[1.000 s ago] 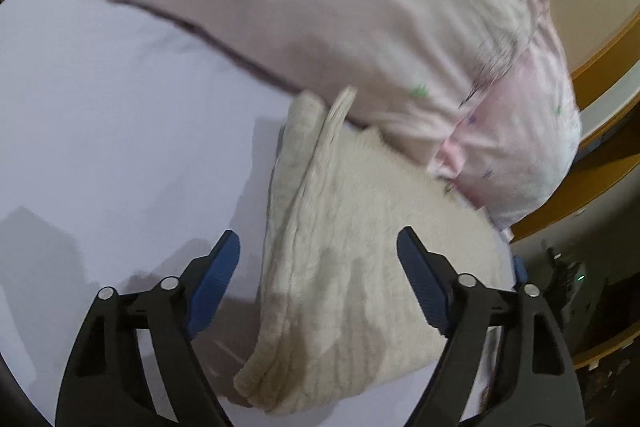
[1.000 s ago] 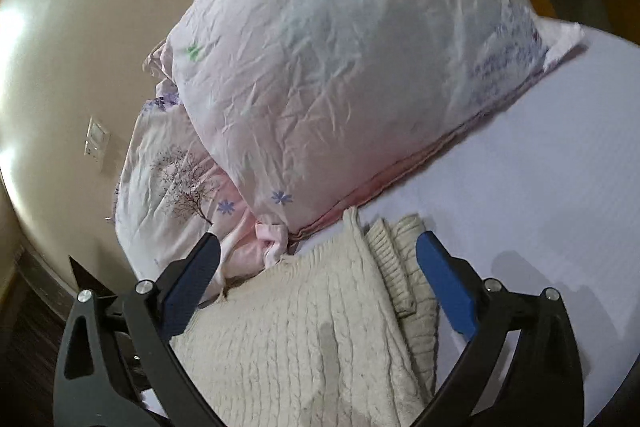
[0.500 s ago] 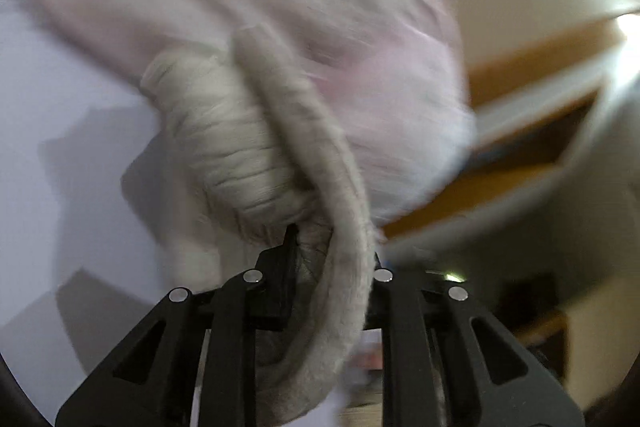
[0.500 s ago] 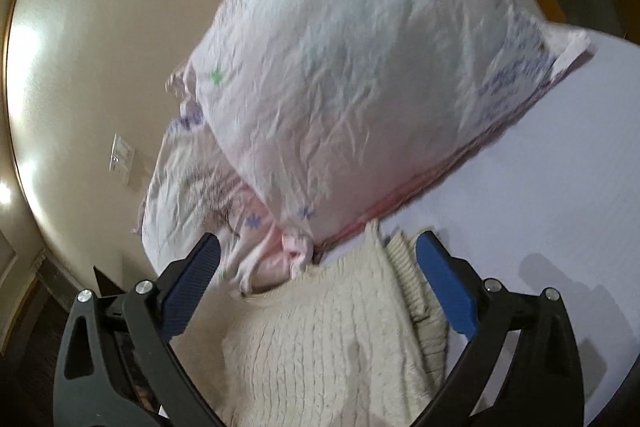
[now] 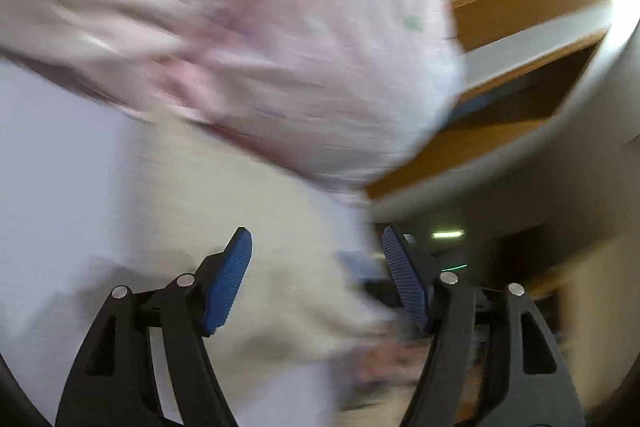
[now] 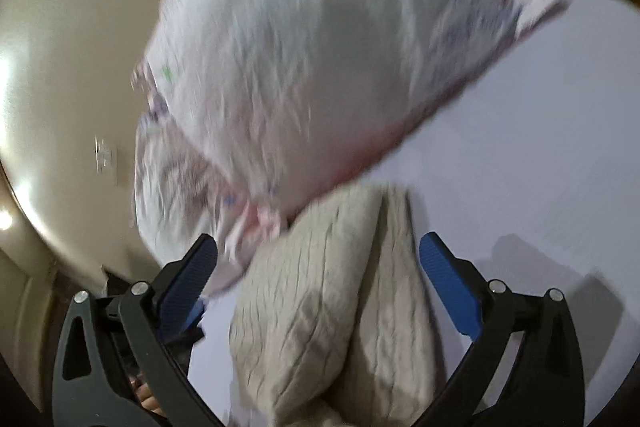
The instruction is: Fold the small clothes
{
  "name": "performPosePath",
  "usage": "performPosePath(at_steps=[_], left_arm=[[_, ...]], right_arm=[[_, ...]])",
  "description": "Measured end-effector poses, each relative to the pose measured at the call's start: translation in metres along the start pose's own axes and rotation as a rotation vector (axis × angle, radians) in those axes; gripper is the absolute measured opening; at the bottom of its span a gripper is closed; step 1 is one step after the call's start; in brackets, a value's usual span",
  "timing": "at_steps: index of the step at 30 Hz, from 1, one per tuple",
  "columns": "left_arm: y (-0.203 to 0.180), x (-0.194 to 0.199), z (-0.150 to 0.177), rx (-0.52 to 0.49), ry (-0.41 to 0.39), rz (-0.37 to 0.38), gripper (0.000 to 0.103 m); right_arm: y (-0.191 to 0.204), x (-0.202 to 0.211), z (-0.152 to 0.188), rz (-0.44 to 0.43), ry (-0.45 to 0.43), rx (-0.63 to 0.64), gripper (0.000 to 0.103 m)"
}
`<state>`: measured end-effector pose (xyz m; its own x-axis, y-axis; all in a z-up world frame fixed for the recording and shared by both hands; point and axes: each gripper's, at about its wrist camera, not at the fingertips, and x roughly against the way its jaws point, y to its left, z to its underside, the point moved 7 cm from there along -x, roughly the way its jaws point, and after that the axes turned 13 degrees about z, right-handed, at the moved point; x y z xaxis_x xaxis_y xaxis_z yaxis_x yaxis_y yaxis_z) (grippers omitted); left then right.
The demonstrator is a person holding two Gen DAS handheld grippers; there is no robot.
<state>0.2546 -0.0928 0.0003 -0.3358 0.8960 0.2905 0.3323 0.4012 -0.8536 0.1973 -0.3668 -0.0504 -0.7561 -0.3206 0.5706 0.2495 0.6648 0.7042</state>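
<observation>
A cream cable-knit sweater (image 6: pixel 340 311) lies folded on the white bed sheet (image 6: pixel 540 155), its far end against a pink patterned pillow (image 6: pixel 320 47). In the blurred left wrist view the sweater (image 5: pixel 248 227) spreads pale between and beyond my fingers. My left gripper (image 5: pixel 316 279) is open, nothing held between its blue pads. My right gripper (image 6: pixel 318 275) is open and straddles the near part of the sweater without closing on it.
Two pink pillows (image 5: pixel 280 47) are stacked at the head of the bed. A wooden headboard and shelf (image 5: pixel 520 39) stand to the right, with the bed's edge and a dark room beyond. A cream wall (image 6: pixel 60 67) with a switch lies left.
My left gripper was shut on the sweater half a second ago and has now opened and let it go. Both views are blurred from motion. The right gripper stayed open.
</observation>
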Motion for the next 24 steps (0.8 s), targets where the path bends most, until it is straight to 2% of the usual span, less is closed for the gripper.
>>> performPosePath(at_steps=[2,4,6,7,10,12,13,14,15,16,18,20,22,24], left_arm=[[0.018,0.002,0.007,0.004,0.028,-0.080,0.068],[0.031,-0.004,0.018,0.040,0.069,-0.077,0.068],[0.035,-0.012,0.028,0.039,0.108,-0.069,0.069],[0.035,-0.019,0.030,0.023,0.117,-0.086,0.076],[0.040,-0.031,0.047,-0.023,0.144,-0.155,0.079],[0.045,-0.039,0.054,-0.016,0.149,-0.155,0.079],[0.045,-0.040,0.054,-0.027,0.123,-0.140,0.078],[0.045,-0.041,0.053,-0.033,0.114,-0.138,0.077],[0.047,-0.039,0.053,-0.034,0.113,-0.152,0.062],[0.049,-0.034,0.052,-0.023,0.112,-0.146,0.050],[0.050,-0.017,0.048,-0.007,0.100,-0.095,0.040],[0.047,0.013,0.044,-0.040,0.075,-0.079,0.039],[0.044,0.049,0.035,-0.138,0.017,-0.143,0.040],[0.049,0.075,0.024,-0.193,-0.023,-0.234,0.041]], right_arm=[[0.001,-0.017,0.008,0.034,0.086,0.017,0.101],[-0.001,-0.030,0.016,0.096,0.138,0.029,0.101],[-0.005,-0.039,0.023,0.149,0.169,0.031,0.101],[-0.005,-0.041,0.024,0.163,0.175,0.035,0.101],[0.000,-0.043,0.029,0.159,0.182,0.045,0.100],[0.004,-0.047,0.034,0.149,0.187,0.062,0.085],[0.006,-0.051,0.038,0.152,0.202,0.062,0.067],[0.007,-0.053,0.042,0.166,0.195,0.062,0.060],[0.009,-0.053,0.042,0.175,0.178,0.067,0.054],[0.015,-0.053,0.047,0.143,0.188,0.065,0.043],[0.029,-0.050,0.052,0.095,0.191,0.068,0.038],[0.053,-0.052,0.062,0.029,0.214,0.111,0.035],[0.085,-0.066,0.080,-0.008,0.255,0.196,0.035],[0.108,-0.085,0.096,0.031,0.278,0.294,0.037]])
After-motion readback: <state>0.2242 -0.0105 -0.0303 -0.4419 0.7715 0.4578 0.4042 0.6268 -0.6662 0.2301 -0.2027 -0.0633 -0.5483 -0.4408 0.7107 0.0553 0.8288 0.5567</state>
